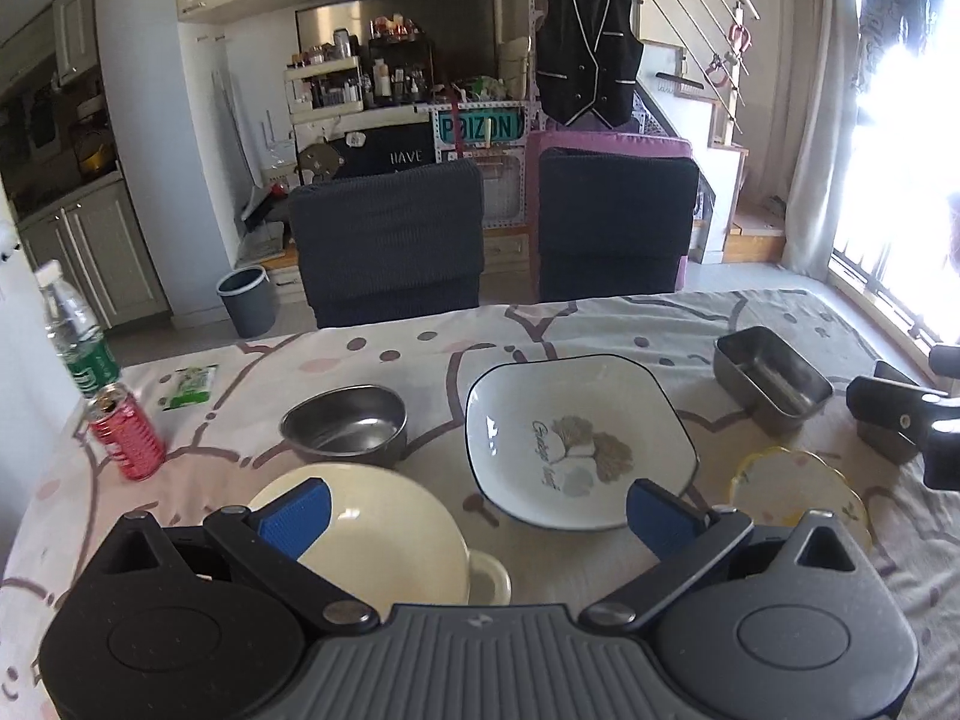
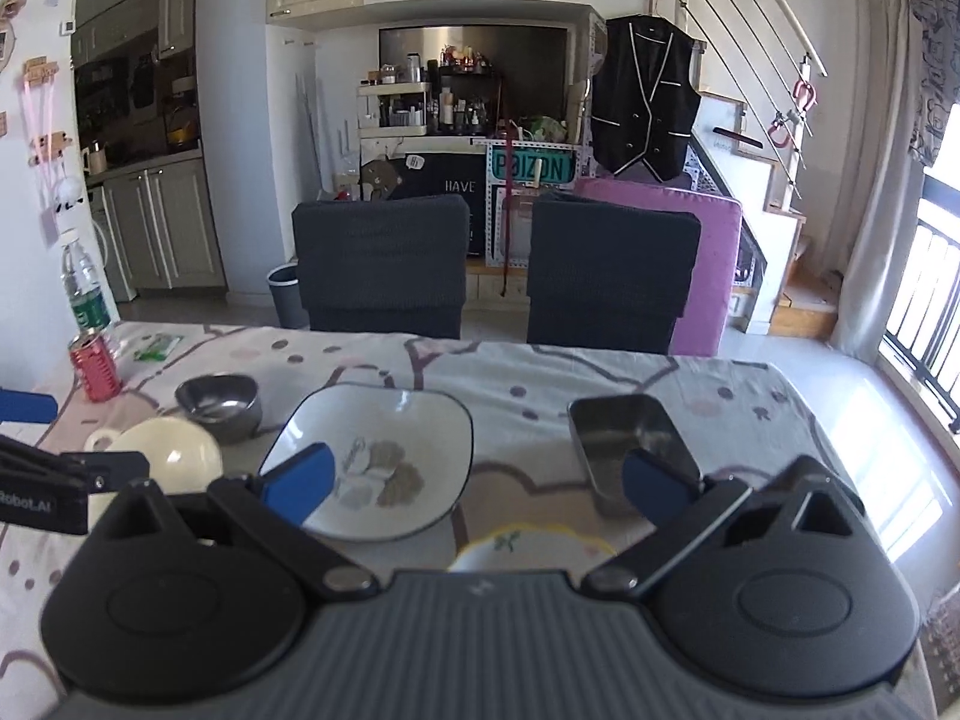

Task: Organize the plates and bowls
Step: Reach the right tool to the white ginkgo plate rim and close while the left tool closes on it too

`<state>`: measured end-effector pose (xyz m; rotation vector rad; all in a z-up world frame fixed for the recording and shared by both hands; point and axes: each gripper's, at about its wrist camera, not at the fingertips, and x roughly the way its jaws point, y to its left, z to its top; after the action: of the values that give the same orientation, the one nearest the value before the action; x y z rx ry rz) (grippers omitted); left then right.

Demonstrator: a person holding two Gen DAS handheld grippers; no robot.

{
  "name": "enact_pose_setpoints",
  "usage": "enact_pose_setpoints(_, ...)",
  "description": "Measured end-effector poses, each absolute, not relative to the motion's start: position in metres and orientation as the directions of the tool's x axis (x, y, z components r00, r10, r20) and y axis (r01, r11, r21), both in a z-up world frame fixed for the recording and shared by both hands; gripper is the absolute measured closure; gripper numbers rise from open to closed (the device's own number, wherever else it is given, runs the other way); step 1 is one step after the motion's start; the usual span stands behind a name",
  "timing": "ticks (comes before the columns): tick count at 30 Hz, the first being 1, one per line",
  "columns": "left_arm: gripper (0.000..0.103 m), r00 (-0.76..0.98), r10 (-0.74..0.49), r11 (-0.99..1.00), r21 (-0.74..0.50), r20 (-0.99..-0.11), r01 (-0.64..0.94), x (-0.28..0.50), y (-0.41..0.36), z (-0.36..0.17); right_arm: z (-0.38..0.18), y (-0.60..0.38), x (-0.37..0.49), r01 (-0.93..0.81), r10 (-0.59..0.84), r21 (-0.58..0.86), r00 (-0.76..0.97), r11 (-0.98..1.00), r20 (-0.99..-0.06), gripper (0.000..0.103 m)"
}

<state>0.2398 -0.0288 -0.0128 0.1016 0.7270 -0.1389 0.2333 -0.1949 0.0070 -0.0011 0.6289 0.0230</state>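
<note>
Both grippers hover above the table with jaws spread wide, gripping nothing; left gripper (image 1: 477, 513) has the cream bowl (image 1: 384, 534) under its left finger, the square white plate (image 1: 579, 438) just ahead, the round steel bowl (image 1: 345, 426) ahead-left; right gripper (image 2: 477, 483) has the yellow-rimmed dish (image 2: 528, 546) directly below, the steel rectangular container (image 2: 630, 438) ahead-right.

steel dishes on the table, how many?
2. A round steel bowl sits left of the square plate, behind the cream bowl; a rectangular steel tin sits at its right. None seems hidden.
</note>
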Motion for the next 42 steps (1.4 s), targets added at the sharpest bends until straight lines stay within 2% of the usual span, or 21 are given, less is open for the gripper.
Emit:
enact_pose_setpoints(8, 0.0, 0.688, -0.071, 0.989, 0.038, -0.722, 0.142, 0.31, -0.021, -0.039, -0.011, -0.204, 0.288, -0.027, 0.022, 0.002, 0.778, 1.0, -0.628, 0.0)
enact_pose_setpoints(15, 0.0, 0.636, -0.08, 0.986, 0.034, -0.767, 0.165, 0.361, -0.022, -0.06, -0.034, -0.213, 0.333, -0.038, 0.091, 0.092, 0.723, 0.995, -0.685, 0.0)
enact_pose_setpoints(20, 0.0, 0.587, -0.224, 0.971, -0.124, -0.778, 0.206, 0.389, -0.018, -0.074, -0.053, -0.221, 0.362, -0.021, 0.153, 0.194, 0.7, 0.981, -0.697, 0.0)
enact_pose_setpoints(25, 0.0, 0.575, -0.275, 0.953, -0.141, -0.77, 0.267, 0.402, -0.021, -0.083, -0.068, -0.225, 0.382, -0.048, 0.21, 0.237, 0.654, 0.97, -0.727, 0.0)
enact_pose_setpoints(29, 0.0, 0.507, -0.391, 0.918, -0.285, -0.768, 0.275, 0.411, -0.011, -0.092, -0.084, -0.232, 0.394, -0.071, 0.335, 0.365, 0.585, 0.928, -0.738, 0.0)
enact_pose_setpoints(32, 0.0, 0.505, -0.457, 0.889, -0.376, -0.732, 0.26, 0.413, -0.001, -0.095, -0.093, -0.237, 0.402, -0.035, 0.383, 0.435, 0.54, 0.9, -0.749, 0.0)
enact_pose_setpoints(34, 0.0, 0.504, -0.483, 0.875, -0.421, -0.716, 0.24, 0.415, 0.005, -0.096, -0.098, -0.24, 0.407, -0.017, 0.413, 0.476, 0.527, 0.879, -0.743, 0.012)
enact_pose_setpoints(35, 0.0, 0.5, -0.488, 0.871, -0.433, -0.716, 0.232, 0.416, 0.007, -0.097, -0.101, -0.241, 0.41, -0.015, 0.429, 0.493, 0.515, 0.87, -0.742, 0.026)
enact_pose_setpoints(36, 0.001, 0.494, -0.489, 0.87, -0.437, -0.719, 0.226, 0.417, 0.008, -0.098, -0.103, -0.241, 0.413, -0.008, 0.429, 0.493, 0.504, 0.87, -0.75, 0.036)
enact_pose_setpoints(37, 0.002, 0.488, -0.489, 0.871, -0.439, -0.723, 0.223, 0.418, 0.008, -0.098, -0.104, -0.241, 0.414, 0.007, 0.407, 0.473, 0.497, 0.881, -0.766, 0.041)
enact_pose_setpoints(38, 0.004, 0.483, -0.49, 0.87, -0.439, -0.726, 0.222, 0.419, 0.009, -0.099, -0.105, -0.239, 0.416, 0.009, 0.387, 0.449, 0.491, 0.893, -0.78, 0.051)
enact_pose_setpoints(39, 0.008, 0.48, -0.49, 0.87, -0.439, -0.728, 0.223, 0.42, 0.009, -0.1, -0.106, -0.238, 0.417, 0.01, 0.372, 0.431, 0.487, 0.902, -0.79, 0.06)
enact_pose_setpoints(40, 0.013, 0.476, -0.49, 0.871, -0.44, -0.731, 0.22, 0.42, 0.01, -0.102, -0.109, -0.237, 0.419, 0.011, 0.357, 0.414, 0.482, 0.91, -0.8, 0.064)
enact_pose_setpoints(42, 0.021, 0.47, -0.493, 0.869, -0.447, -0.732, 0.215, 0.421, 0.01, -0.103, -0.113, -0.237, 0.42, 0.02, 0.332, 0.387, 0.473, 0.922, -0.816, 0.086)
